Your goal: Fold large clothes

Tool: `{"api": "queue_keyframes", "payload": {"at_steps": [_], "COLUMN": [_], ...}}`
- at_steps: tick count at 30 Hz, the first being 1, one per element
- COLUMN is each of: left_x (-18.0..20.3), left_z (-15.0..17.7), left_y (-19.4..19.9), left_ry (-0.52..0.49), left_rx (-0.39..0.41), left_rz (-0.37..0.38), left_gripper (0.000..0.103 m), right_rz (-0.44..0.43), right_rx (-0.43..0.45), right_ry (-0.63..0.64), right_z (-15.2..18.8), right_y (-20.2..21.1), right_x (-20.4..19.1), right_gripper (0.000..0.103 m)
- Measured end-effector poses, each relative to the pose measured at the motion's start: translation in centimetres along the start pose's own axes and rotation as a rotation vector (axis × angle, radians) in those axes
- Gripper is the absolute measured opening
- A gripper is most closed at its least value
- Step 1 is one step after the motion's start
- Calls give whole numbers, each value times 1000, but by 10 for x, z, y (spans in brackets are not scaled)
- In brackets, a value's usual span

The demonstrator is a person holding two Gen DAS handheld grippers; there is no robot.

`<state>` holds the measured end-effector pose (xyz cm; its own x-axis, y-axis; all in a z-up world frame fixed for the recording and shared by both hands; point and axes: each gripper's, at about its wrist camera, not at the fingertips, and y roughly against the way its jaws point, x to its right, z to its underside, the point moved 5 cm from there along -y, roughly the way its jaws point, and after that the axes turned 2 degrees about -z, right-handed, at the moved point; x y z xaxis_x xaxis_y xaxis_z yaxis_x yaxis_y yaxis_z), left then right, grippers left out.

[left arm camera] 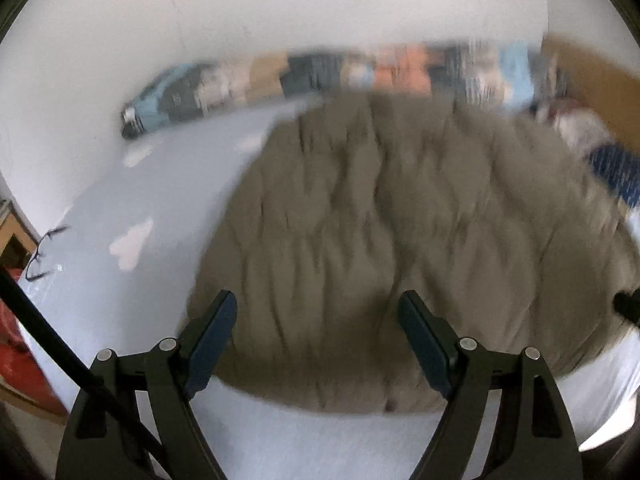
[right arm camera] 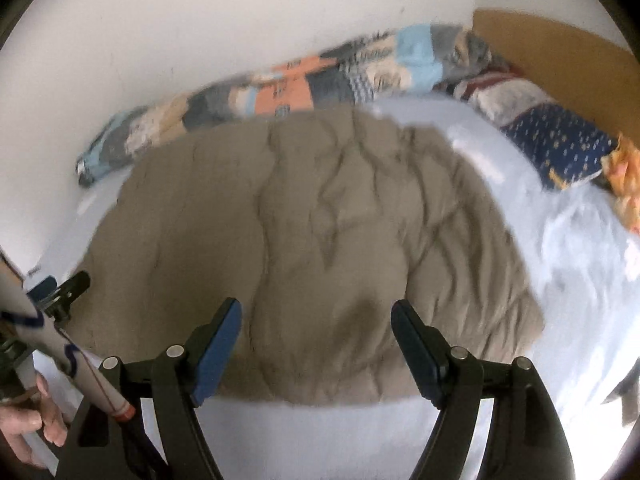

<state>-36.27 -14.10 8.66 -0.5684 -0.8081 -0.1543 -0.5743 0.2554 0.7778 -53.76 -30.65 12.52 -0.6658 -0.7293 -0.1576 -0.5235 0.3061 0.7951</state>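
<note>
A large taupe garment (left arm camera: pixel 392 240) lies spread and wrinkled on a bed with a white sheet (left arm camera: pixel 120 200). It also shows in the right wrist view (right arm camera: pixel 304 248). My left gripper (left arm camera: pixel 318 312) is open and empty, hovering above the garment's near edge. My right gripper (right arm camera: pixel 316 316) is open and empty too, above the near edge of the garment. The left gripper (right arm camera: pixel 60 288) shows at the left edge of the right wrist view. Both views are motion-blurred.
A patchwork blanket (right arm camera: pixel 280 84) runs along the white wall at the far side of the bed. A blue dotted pillow (right arm camera: pixel 560 144) and an orange cloth (right arm camera: pixel 628 176) lie at the right by a wooden headboard (right arm camera: pixel 560 48). A red thing (left arm camera: pixel 16 344) sits off the bed's left.
</note>
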Motion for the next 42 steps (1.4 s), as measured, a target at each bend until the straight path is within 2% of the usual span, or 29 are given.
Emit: {"api": "queue_keyframes", "payload": {"at_steps": [3,6,11,14,16,18,20,22,25,28,29,30,31,32,34,37,38,41,42], "left_x": [-2,-5,-14,-17,-18,-16,-11,-16,-25,-36,-39,-42,-44,-46,-48,-48,-47,-43,-41], "left_z": [10,10,14,22,37,49,46,39,33,28,26,26,27,28,34,31,30,24,23], "left_y": [-4,23,89,118,143,154,151,140,116,78,61,46,35,23,-3,0,4,43,52], "left_ry": [-9,-26,25,58,68,47,22,45,60,56,57,67,78,88,131,166,161,162,160], "left_rx": [-38,24,156,193,260,305,280,244,226,161,126,99,83,60,-13,5,20,141,158], "left_rz": [4,-23,14,46,60,71,71,87,48,19,11,1,-3,-2,19,17,10,25,30], "left_gripper": [82,82,82,82,83,87,88,88,88,88,88,88,88,88,88,88,88,88,88], "right_rz": [11,39,1,-12,-4,-6,-1,7,61,82,80,85,91,73,63,60,51,78,99], "right_rx": [-82,-81,58,151,198,234,265,270,279,230,213,176,137,98,52,-53,-60,-2,56], "right_ry": [-8,22,34,41,44,42,40,15,-36,-67,-83,-97,-109,-135,-182,-254,-285,-253,-217], "right_z": [15,20,19,29,36,41,45,37,22,13,11,11,11,12,16,27,30,28,26], "right_y": [-19,-18,32,72,97,118,136,141,134,108,98,82,68,54,34,5,2,17,33], "right_x": [4,2,-12,-17,-19,-19,-15,-8,12,35,42,51,56,63,74,92,96,88,80], "right_gripper": [81,81,81,81,81,83,86,88,88,88,83,70,64,60,60,60,62,62,62]}}
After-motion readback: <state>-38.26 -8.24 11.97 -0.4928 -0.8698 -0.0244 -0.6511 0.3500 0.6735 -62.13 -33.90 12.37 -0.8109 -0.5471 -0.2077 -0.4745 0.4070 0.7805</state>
